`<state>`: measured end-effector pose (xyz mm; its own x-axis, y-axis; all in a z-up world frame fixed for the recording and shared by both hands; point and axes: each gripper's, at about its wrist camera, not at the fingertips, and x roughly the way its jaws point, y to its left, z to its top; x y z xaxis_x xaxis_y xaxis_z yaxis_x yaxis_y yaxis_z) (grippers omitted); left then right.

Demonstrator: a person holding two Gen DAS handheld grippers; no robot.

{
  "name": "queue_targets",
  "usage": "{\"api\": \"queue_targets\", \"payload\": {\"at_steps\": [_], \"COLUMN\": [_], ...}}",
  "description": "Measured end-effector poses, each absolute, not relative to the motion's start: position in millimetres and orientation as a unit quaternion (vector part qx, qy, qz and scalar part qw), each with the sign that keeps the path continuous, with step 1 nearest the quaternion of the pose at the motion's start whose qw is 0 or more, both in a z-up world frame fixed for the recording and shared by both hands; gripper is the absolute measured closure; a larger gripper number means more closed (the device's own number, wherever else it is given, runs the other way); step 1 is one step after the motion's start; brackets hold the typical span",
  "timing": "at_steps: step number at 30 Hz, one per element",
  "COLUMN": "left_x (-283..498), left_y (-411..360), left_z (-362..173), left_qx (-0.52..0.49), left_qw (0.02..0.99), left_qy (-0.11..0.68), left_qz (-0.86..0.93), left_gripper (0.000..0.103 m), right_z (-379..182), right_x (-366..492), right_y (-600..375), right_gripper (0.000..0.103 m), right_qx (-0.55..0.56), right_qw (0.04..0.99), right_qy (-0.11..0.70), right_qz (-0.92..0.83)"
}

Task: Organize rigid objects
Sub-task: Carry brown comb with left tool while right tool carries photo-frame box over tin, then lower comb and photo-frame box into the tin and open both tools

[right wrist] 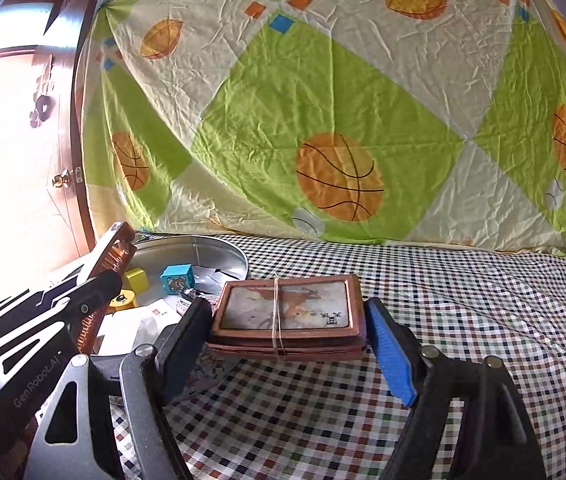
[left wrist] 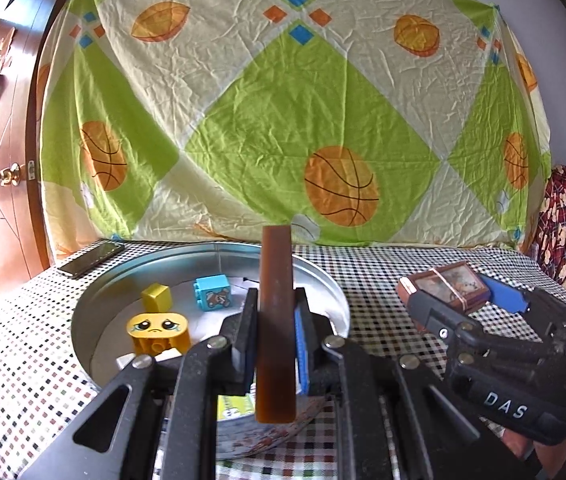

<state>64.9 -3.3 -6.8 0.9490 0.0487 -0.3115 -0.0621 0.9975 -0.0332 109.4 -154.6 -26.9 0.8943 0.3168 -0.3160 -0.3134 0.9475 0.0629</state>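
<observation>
In the left wrist view, low in the frame, the left gripper (left wrist: 275, 344) and its brown slab (left wrist: 277, 320) hide the near rim of the metal tray (left wrist: 123, 280). A printed item under the linkage shows only a yellow-green corner, unreadable. At lower left of the right wrist view, the tray's contents are partly blocked, and the door (right wrist: 15, 160) is washed out by glare.

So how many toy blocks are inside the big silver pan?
3 that I can see. A yellow block with a crying face at the front, a plain yellow block right behind it, and a blue block farther back. The tongs may hide more.
</observation>
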Motion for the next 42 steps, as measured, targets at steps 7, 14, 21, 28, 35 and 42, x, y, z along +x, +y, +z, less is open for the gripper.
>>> {"api": "queue_targets", "payload": {"at_steps": [7,14,21,28,35,42], "left_x": [66,73,92,116,134,144], "left_y": [27,53,79,98,100,99], "left_z": [2,8,9,3,-10,-17], "left_qx": [-0.021,-0.01,-0.004,-0.011,-0.016,-0.014], "left_qw": [0.984,0.98,0.973,0.964,0.954,0.948], "left_qy": [0.168,0.183,0.217,0.258,0.295,0.315], "left_qz": [0.053,0.074,0.074,0.067,0.055,0.05], "left_gripper": [0.089,0.089,0.089,0.089,0.089,0.089], "right_z": [-2,19,20,0,-14,-25], "right_x": [119,131,162,192,201,210], "right_y": [-136,-110,-79,-59,-43,-38], "right_gripper": [0.024,0.024,0.024,0.024,0.024,0.024], "right_qx": [0.014,0.007,0.008,0.009,-0.01,-0.024], "right_qw": [0.968,0.961,0.944,0.927,0.919,0.914], "right_qy": [0.157,0.158,0.204,0.26,0.286,0.305], "right_qz": [0.196,0.228,0.257,0.269,0.272,0.268]}}
